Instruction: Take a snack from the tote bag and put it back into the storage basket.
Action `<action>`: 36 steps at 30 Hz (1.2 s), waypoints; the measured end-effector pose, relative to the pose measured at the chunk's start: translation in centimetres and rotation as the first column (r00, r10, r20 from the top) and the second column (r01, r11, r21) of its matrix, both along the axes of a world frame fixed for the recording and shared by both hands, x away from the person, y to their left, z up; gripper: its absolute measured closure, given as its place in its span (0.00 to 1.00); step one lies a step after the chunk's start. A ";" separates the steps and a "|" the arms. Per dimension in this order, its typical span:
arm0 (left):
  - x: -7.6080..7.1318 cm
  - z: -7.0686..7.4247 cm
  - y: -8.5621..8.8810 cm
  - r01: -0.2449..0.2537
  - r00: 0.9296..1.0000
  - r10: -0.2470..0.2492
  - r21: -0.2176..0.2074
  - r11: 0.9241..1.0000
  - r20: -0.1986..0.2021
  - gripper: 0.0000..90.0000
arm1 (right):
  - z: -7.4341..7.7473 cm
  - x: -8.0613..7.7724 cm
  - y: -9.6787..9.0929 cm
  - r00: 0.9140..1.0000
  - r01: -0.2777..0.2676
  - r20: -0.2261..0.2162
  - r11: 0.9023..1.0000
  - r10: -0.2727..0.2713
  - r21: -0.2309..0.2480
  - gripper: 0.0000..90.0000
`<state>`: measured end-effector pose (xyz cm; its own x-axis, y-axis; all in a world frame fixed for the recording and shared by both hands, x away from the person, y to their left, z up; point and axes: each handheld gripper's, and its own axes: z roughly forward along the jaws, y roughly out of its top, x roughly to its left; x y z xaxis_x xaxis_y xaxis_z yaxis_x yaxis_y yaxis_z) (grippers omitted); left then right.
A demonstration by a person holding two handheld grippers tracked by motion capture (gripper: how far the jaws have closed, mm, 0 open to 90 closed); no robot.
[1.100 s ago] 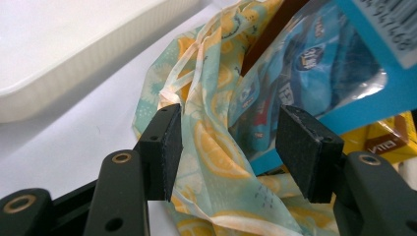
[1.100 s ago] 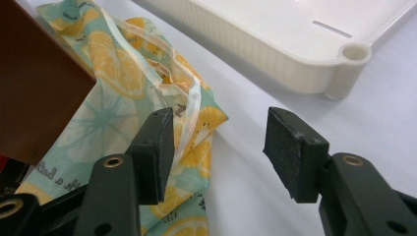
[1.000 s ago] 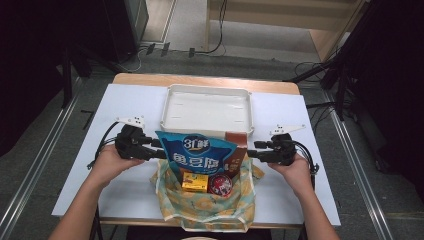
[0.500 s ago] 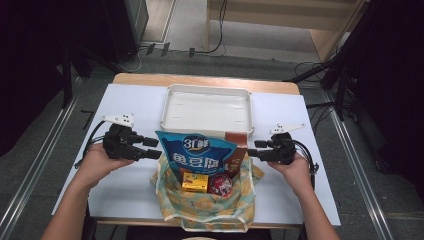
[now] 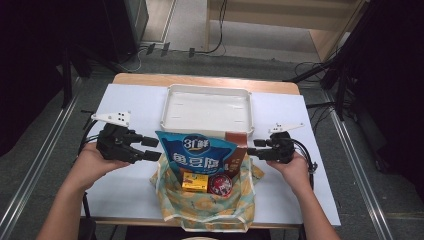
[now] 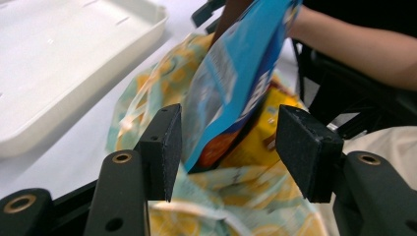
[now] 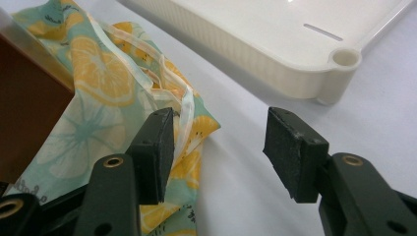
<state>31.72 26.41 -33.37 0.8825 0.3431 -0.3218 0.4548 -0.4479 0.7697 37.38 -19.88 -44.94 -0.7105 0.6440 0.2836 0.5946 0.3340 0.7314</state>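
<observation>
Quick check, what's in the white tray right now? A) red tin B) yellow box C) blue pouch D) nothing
D: the tray sits bare behind the fruit-print bag, while the blue pouch, yellow box and red tin are all in the bag.

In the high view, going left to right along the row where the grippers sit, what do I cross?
Left gripper → blue snack bag standing in the citrus-print cloth bag → brown box behind the snack bag's right edge → right gripper.
</observation>
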 end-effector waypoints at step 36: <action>1.4 0.8 -5.5 0.073 0.995 -0.075 0.037 0.997 0.062 0.68 | -0.2 -0.3 -0.3 1.000 0.010 -0.028 1.000 -0.011 -0.026 0.51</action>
<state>33.12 20.92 -32.53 0.9241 0.2859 -0.2534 0.3701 -0.5051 0.7797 37.06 -20.21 -45.12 -0.6959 0.6587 0.2862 0.6180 0.3463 0.7058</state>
